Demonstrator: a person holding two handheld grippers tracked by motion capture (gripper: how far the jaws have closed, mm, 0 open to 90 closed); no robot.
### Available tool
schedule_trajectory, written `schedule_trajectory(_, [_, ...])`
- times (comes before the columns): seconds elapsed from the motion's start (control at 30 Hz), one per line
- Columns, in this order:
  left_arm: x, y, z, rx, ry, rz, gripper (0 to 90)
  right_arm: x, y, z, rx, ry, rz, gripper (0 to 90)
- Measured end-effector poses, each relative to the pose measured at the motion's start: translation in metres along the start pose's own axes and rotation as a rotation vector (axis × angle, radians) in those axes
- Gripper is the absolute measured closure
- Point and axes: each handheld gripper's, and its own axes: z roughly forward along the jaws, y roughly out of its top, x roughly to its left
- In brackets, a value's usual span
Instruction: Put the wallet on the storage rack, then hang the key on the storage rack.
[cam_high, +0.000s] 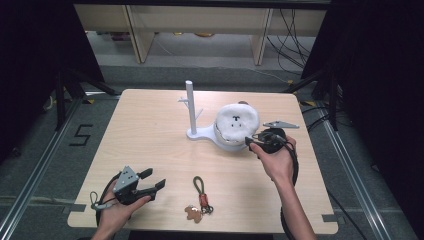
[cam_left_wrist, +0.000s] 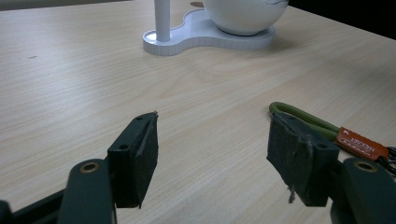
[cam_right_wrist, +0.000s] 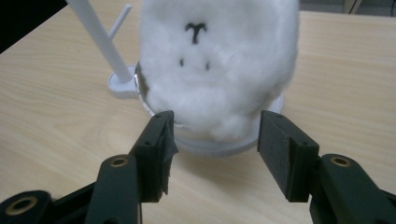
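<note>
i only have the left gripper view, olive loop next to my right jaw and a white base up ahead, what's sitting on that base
Observer: A fluffy white plush cap with a small stitched face covers the round form on the white stand.
Operator: where's the other gripper
Observer: The right gripper is at the plush's near side, jaws open, pads not pressing it.
Operator: what's on that loop
Observer: The olive loop keychain ends in a brown charm near the table's front edge.

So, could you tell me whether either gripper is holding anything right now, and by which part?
Nothing is held. The right gripper stands open before the fluffy white hat; the left gripper is open over bare table.
</note>
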Motion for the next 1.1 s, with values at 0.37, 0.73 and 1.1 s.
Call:
schedule_trajectory(0.37, [-0.001, 0.000, 0.002, 0.006, -0.010, 0.008, 33.1, 0.017, -0.018, 0.005, 0.108, 0.070, -0.001, 51.9])
schedule_trajectory(0.73, [-0.002, 0.000, 0.002, -0.004, -0.012, 0.018, 33.1, 0.048, -0.035, 0.012, 0.289, 0.144, -0.032, 62.0])
schedule_trajectory(1.1, [-0.002, 0.001, 0.001, 0.007, -0.003, 0.014, 33.1, 0.072, -0.047, 0.024, 0.390, 0.196, -0.053, 62.1])
